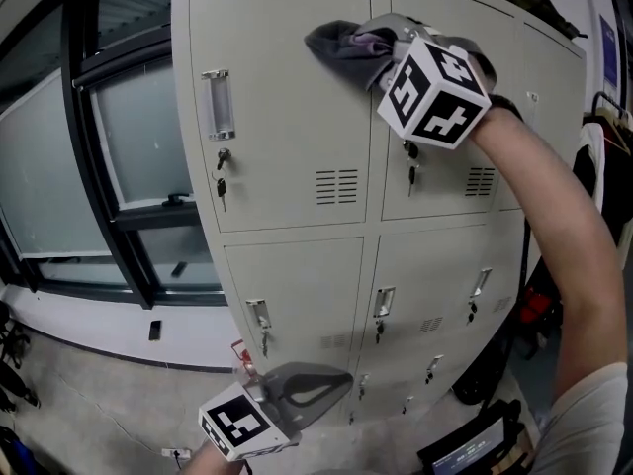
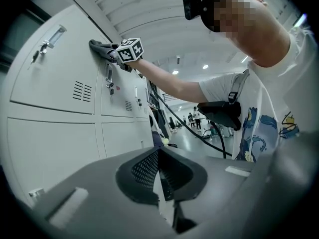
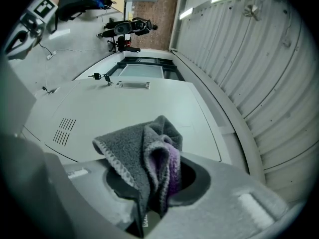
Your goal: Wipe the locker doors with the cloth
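A bank of beige lockers (image 1: 287,196) fills the head view. My right gripper (image 1: 381,40) is up at the top, shut on a grey cloth (image 1: 341,47) with a purple fold, and the cloth lies against the upper part of the top-left door (image 1: 282,97). In the right gripper view the cloth (image 3: 144,158) hangs bunched out of the right gripper (image 3: 154,193) over the door (image 3: 124,108). My left gripper (image 1: 331,379) hangs low before the bottom lockers. Its jaws meet in the left gripper view, where the left gripper (image 2: 160,176) holds nothing.
Keys (image 1: 222,156) hang in the door locks beside label holders (image 1: 219,102). A dark-framed window (image 1: 129,137) stands to the left of the lockers. Dark items (image 1: 524,3) lie on top of the lockers. A laptop (image 1: 475,448) sits low at the right.
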